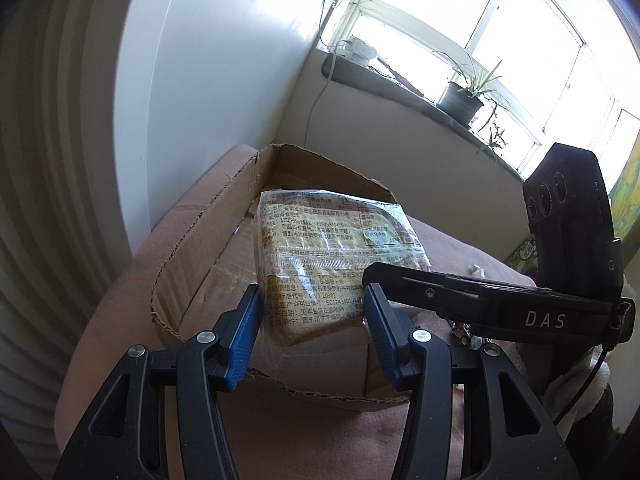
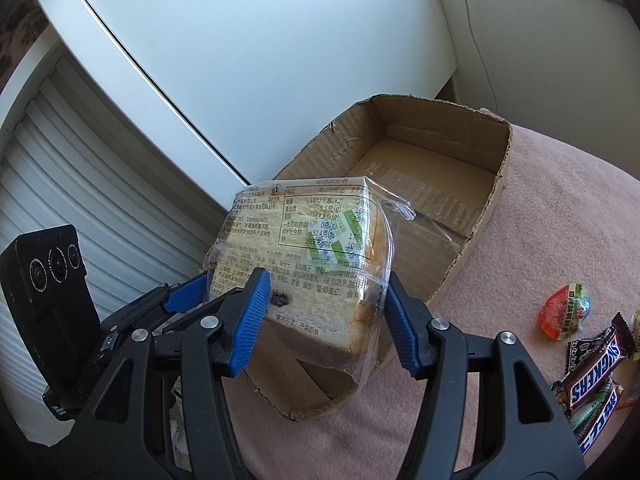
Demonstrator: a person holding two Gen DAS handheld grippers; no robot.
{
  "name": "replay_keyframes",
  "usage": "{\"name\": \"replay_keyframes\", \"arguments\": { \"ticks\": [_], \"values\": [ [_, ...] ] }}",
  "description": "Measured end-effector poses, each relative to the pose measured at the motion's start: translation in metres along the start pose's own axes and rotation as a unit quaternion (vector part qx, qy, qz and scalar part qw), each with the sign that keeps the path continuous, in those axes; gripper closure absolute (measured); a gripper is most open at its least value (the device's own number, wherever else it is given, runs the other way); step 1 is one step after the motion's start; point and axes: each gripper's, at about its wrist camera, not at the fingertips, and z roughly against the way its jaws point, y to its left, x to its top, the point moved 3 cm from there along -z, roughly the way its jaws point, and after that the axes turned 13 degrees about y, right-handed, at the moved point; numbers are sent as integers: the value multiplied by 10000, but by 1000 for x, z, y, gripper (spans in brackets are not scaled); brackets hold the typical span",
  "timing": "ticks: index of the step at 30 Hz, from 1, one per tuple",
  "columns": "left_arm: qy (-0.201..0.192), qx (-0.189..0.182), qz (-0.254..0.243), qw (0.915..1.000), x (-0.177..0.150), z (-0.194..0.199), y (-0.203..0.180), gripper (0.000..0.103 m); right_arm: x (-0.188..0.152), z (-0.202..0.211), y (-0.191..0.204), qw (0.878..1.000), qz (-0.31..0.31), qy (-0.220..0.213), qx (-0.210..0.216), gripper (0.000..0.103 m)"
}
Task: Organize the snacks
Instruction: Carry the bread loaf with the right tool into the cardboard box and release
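Left wrist view: your left gripper (image 1: 314,326) has its blue ribbed pads clamped on the near end of the clear-wrapped bread loaf with black printed label (image 1: 334,256). Your right gripper (image 1: 370,280) comes in from the right in this view, black finger laid against the loaf's side. Right wrist view confirms it: right gripper (image 2: 324,320) is closed on the same loaf (image 2: 304,264), pads on both flanks, and the left gripper's blue pad (image 2: 186,292) shows at the loaf's left edge. So both are gripping the bread.

Loaf is held above the torn brown cardboard box (image 1: 208,240), over its near end, not resting on the floor of it. Box sits on a pink cloth-covered surface (image 2: 560,240).

Only the right view shows the loose snacks: orange round-wrapped candy (image 2: 566,310) and brown Snickers bar (image 2: 596,364), well apart from the box, on the right. Only the left view shows the window sill with a potted plant (image 1: 462,100).

Hidden: the loaf's underside and the box floor beneath it. Wrappers at the right view's lower right edge are cut off, hard to read.

Loaf's long axis runs away from the grippers toward the box's far wall, label side up, tilted slightly.
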Motion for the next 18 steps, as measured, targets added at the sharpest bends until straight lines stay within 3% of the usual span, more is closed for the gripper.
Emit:
{"name": "replay_keyframes", "arguments": {
  "ticks": [9,18],
  "values": [
    [-59,178,43,9998,0,3,6,53,8,-8,-4,9997,-43,-53,-224,43],
    [-99,235,5,9997,-4,10,-2,53,-4,10,-13,9991,-75,-204,-367,43]
  ]
}}
